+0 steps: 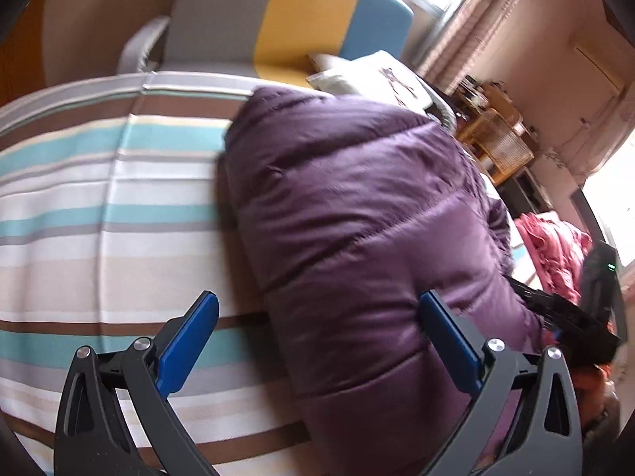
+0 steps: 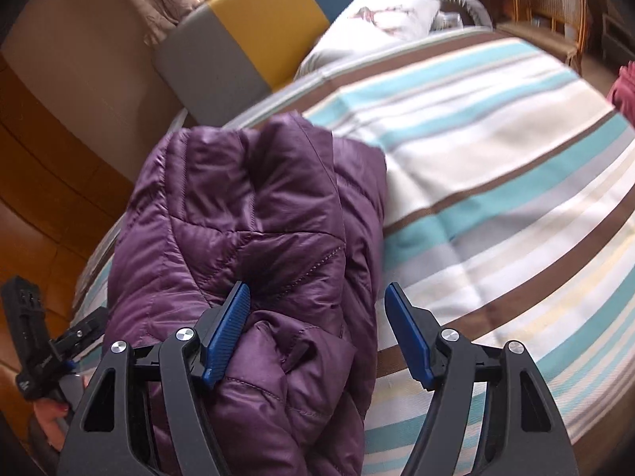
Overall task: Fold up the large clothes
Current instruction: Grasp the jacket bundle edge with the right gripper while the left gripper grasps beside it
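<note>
We see a purple puffer jacket (image 1: pixel 357 218) lying bunched and folded over on a bed covered by a striped bedspread (image 1: pixel 111 206) in bands of white, teal, beige and brown. In the left wrist view, the left hand-held gripper (image 1: pixel 317 341) sits low over the near end of the jacket with its jaws spread wide; the blue pad of one finger (image 1: pixel 186 351) stands over the bedspread, while the other finger (image 1: pixel 450 343) lies against the jacket's quilted surface, and nothing is pinched between them. In the right wrist view, the right hand-held gripper (image 2: pixel 317 333) is likewise spread apart; one blue finger (image 2: pixel 226 335) presses into a crease of the jacket (image 2: pixel 246 218), the other stands over the bedspread (image 2: pixel 496 166) just beside the jacket's edge. The jacket occupies the side of the bed nearest a wooden floor (image 2: pixel 43 182). At the head of the bed we note a headboard (image 1: pixel 293 12) in grey, yellow and blue panels, with a white pillow (image 1: pixel 377 75) touching it. A pink garment (image 1: pixel 551 254) lies heaped beyond the jacket. Wicker furniture (image 1: pixel 496 139) stands near the wall.
</note>
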The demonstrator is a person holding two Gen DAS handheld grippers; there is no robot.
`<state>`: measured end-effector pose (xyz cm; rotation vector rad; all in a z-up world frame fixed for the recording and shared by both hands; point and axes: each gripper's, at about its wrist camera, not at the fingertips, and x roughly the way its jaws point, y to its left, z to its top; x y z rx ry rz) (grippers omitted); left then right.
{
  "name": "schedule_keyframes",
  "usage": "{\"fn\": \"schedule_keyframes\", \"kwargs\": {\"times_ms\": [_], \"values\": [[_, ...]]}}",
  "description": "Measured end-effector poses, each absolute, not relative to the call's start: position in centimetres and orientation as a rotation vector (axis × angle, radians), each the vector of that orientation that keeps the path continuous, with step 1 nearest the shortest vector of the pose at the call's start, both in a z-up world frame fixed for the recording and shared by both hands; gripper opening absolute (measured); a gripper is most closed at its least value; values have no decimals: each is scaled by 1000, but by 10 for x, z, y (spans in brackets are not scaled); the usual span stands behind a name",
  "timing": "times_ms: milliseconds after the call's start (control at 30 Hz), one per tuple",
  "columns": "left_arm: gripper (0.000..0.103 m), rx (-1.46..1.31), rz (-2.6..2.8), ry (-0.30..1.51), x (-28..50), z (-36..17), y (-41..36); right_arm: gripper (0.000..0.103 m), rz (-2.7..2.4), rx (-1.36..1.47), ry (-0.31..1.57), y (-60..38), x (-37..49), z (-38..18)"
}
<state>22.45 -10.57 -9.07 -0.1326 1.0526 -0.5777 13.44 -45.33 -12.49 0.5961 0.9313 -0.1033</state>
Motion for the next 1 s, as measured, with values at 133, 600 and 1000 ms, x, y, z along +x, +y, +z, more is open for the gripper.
{"fn": "schedule_keyframes", "kwargs": {"times_ms": [133, 600, 1000], "values": [[101, -99, -628, 1086, 226, -96, -119, 70, -88, 634, 963, -453, 139, -138], [84, -57, -651, 1045, 220, -101, -149, 44, -19, 691, 914, -445, 144, -155], [52, 28, -654, 918, 197, -74, -142, 27, -24, 591, 798, -420, 119, -132]]}}
